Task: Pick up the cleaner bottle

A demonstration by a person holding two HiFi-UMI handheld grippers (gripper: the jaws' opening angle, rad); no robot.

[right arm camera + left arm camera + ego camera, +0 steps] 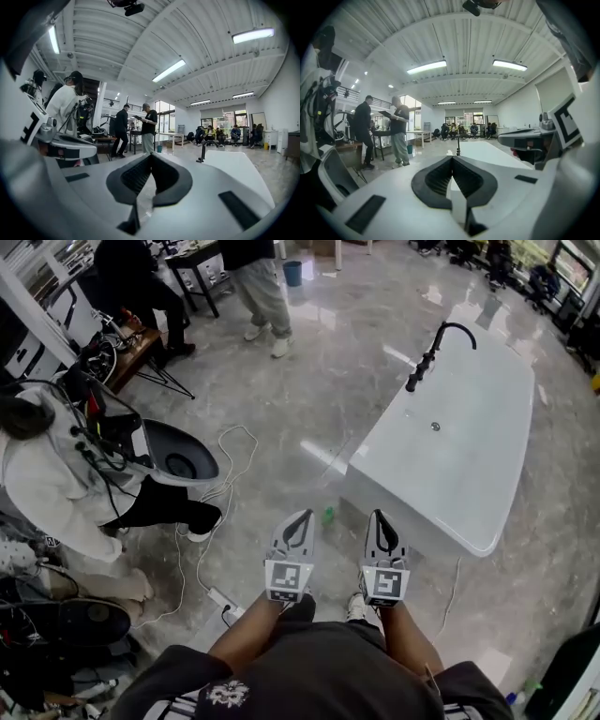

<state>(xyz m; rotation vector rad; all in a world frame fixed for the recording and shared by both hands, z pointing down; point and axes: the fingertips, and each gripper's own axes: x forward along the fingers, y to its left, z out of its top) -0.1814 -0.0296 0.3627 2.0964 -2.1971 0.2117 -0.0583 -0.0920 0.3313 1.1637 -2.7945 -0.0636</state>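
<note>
Item: my left claw [302, 519], closed, empty.
Item: my right claw [379, 517], closed, empty. I hold both level and forward, apparently for the approach.
Item: cleaner bottle [328, 515], probably this small green thing, on the floor beside the bathtub [487, 427], untouched, well below my claws.

Head view: high, steeply down onto bathtub [487, 390]. Gripper views: low, level across room; all share bathtub.

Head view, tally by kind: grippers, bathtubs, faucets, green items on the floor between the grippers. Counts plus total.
Grippers: 2, the left gripper and the right gripper, jaws shut on both
Bathtub: 1, white
Faucet: 1, black
Green item: 1, small, on the floor by the bathtub
Total: 5
</note>
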